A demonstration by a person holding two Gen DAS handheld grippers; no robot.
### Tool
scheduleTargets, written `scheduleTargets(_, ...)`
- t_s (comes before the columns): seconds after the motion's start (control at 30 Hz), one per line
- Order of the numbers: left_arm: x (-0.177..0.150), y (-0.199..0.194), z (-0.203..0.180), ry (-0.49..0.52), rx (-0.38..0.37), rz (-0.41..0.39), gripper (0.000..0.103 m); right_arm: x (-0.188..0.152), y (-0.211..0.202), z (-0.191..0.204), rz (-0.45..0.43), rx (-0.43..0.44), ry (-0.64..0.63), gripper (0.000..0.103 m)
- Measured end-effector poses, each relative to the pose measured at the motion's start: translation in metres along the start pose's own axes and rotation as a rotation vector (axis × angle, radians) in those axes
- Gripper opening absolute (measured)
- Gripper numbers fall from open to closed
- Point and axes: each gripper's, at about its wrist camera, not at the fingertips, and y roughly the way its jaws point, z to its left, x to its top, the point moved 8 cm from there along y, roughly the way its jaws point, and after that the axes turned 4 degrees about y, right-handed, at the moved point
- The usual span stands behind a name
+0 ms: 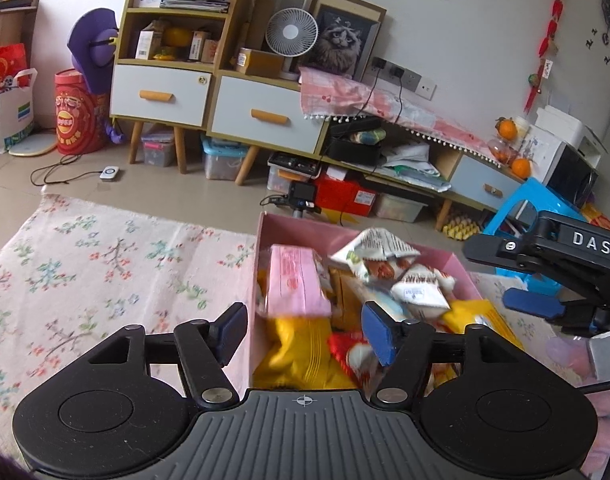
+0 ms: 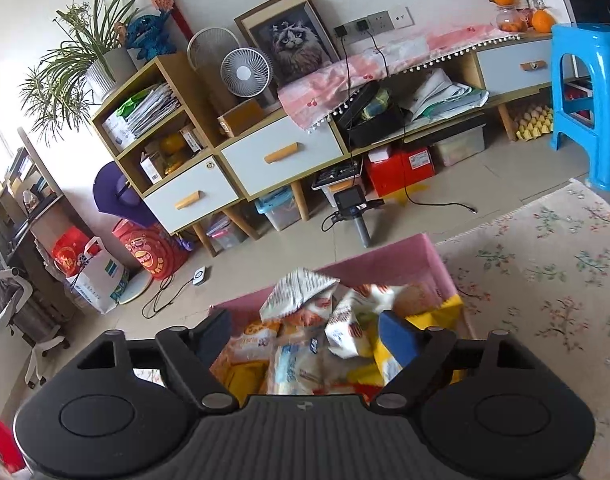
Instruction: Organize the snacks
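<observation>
A pink box full of snack packets sits on a floral rug. In it lie a pink packet, white-and-orange packets and yellow bags. My left gripper is open and empty just above the box's near left corner. My right gripper is open and empty over the same box, above white packets. The right gripper also shows in the left wrist view, at the box's right side.
A low cabinet with white drawers lines the far wall, with bins and a red box beneath. A small camera on a stand stands on the tile floor behind the box. A blue stool stands at the right.
</observation>
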Motion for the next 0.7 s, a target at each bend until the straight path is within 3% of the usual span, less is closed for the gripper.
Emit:
scheduleTargets(0.37, -0.027, -0.040, 0.009, 0.048, 0.031, 0.051, 0.076, -0.021, -0.047, -0.002, 0.013, -0.036, -0.118, 0.088)
scheduleTargets(0.7, -0.069, -0.066, 0.017, 0.036, 0.034, 0.143, 0.090, -0.053, -0.075, -0.014, 0.065, -0.118, -0.188, 0.090)
